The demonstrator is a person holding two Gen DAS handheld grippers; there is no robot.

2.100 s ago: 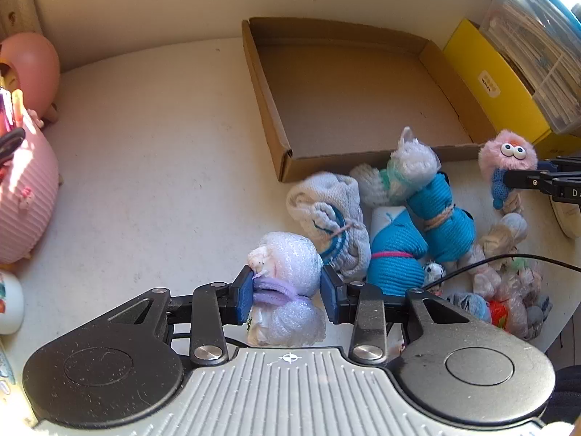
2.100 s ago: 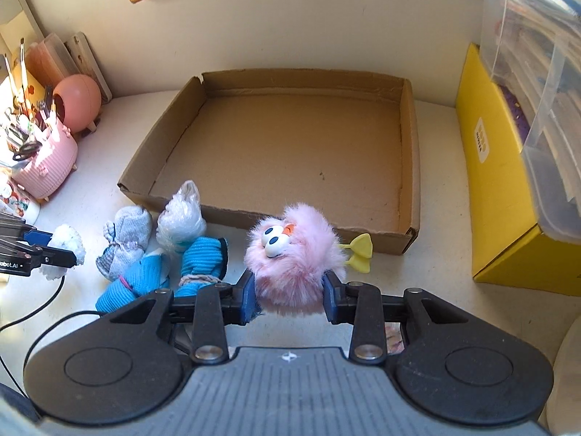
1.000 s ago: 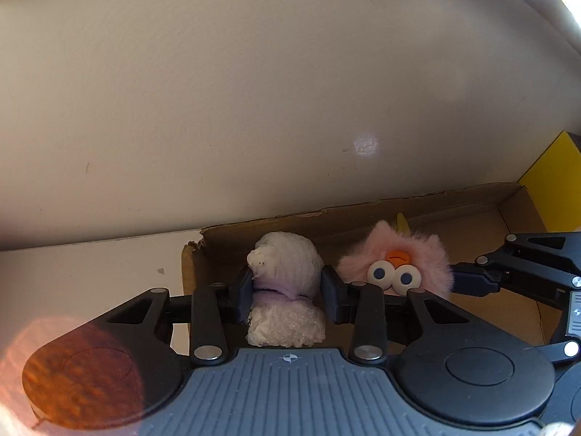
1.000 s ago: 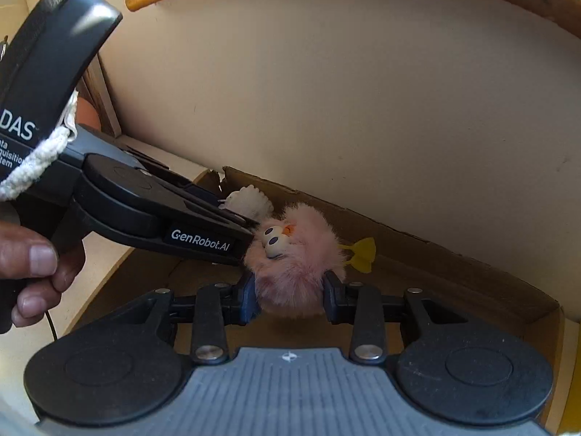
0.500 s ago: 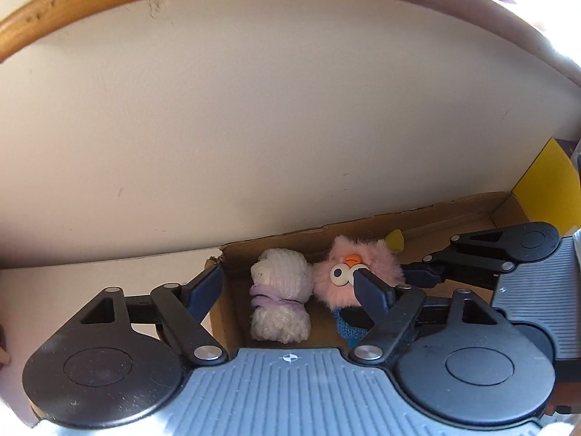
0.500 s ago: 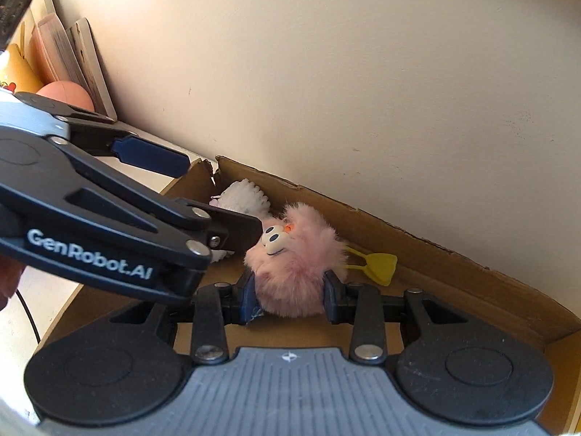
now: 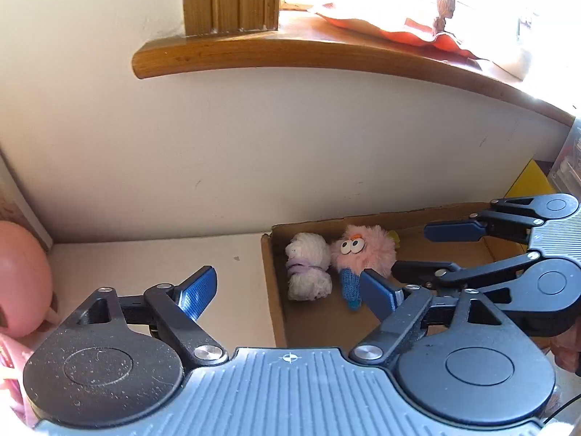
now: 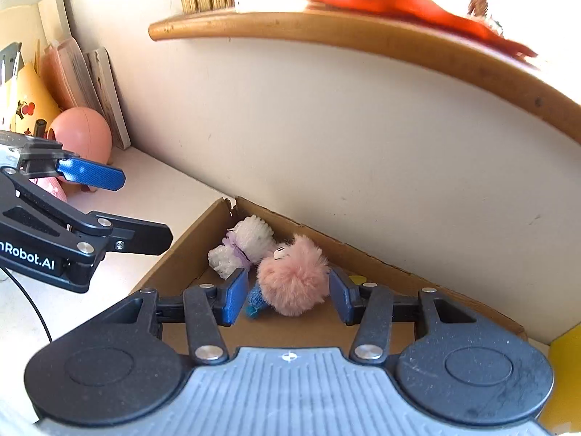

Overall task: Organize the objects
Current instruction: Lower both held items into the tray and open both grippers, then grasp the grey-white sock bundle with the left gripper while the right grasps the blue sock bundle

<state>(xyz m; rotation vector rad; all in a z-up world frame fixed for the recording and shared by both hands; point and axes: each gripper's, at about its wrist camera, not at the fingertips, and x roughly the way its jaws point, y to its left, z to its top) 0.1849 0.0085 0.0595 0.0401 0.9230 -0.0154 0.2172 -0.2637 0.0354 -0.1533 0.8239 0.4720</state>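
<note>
A white rolled sock (image 7: 308, 269) (image 8: 247, 247) and a pink fluffy toy (image 7: 363, 250) (image 8: 294, 279) with googly eyes lie side by side in the far left corner of the cardboard box (image 7: 273, 298) (image 8: 174, 265). My left gripper (image 7: 288, 292) (image 8: 123, 205) hangs above the box's left wall, its jaws opening wide with nothing between them. My right gripper (image 8: 287, 299) (image 7: 435, 249) hovers over the pink toy with its jaws opening. The toy shows between the pads, which do not press on it.
The wall stands right behind the box, and a wooden sill (image 7: 326, 54) (image 8: 363, 32) juts out overhead. A pink egg-shaped object (image 7: 21, 276) (image 8: 81, 134) and leaning boards (image 8: 98, 87) sit at the left. A yellow box (image 7: 526, 181) (image 8: 566, 356) borders the right.
Both grippers let go of their toys, opened, and rose back from the box. The white sock roll and the pink toy now rest in the box corner.
</note>
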